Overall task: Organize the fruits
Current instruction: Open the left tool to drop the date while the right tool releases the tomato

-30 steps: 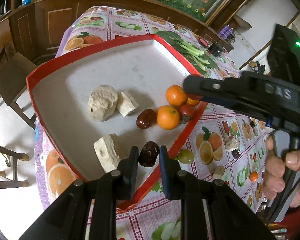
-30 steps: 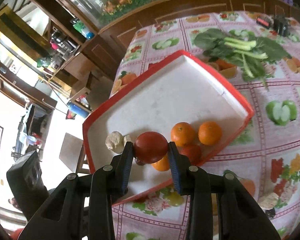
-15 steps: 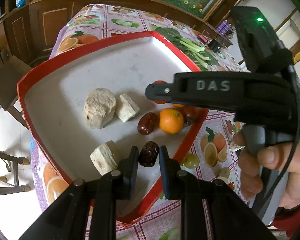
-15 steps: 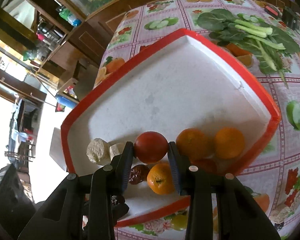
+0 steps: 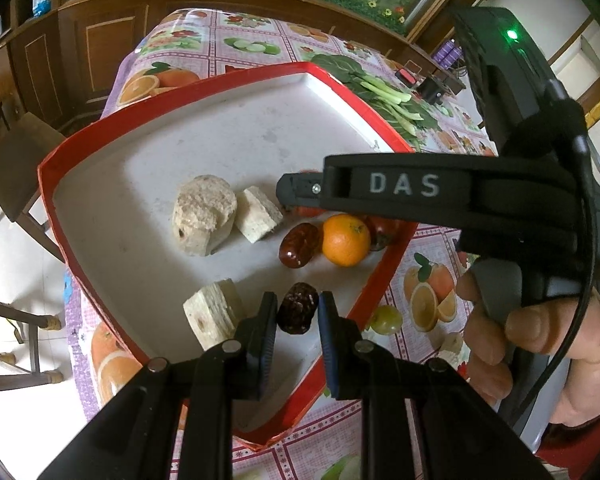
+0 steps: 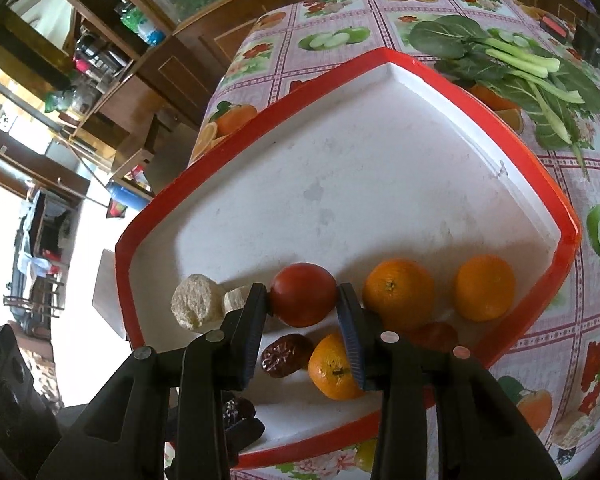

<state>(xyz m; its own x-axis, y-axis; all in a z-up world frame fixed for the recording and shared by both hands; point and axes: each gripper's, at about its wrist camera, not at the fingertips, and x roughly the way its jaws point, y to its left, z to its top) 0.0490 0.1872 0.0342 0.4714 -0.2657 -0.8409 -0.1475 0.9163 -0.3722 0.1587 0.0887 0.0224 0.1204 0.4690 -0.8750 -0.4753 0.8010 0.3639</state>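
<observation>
The big white tray with the red rim sits on the table with the fruit-print cloth. The right gripper has a round red fruit, smooth like a tomato, between its jaws, low over the tray's near edge. Its jaws have just been opening a little, and a thin gap shows on the right side, so the grip looks like it is letting go. Two orange mandarins lie just beside it toward the tray's right edge, and a third one with a shiny brown-red date lies closer to the near rim.

The left gripper is clamped tight on a dark wrinkly dried date above the tray's near corner, next to a pale cut chunk.

I think the step now is putting the red fruit down with the other fruit. Next the right jaws need to open wider and lift straight up, so the round fruit does not roll. A small green grape waits outside the rim.
</observation>
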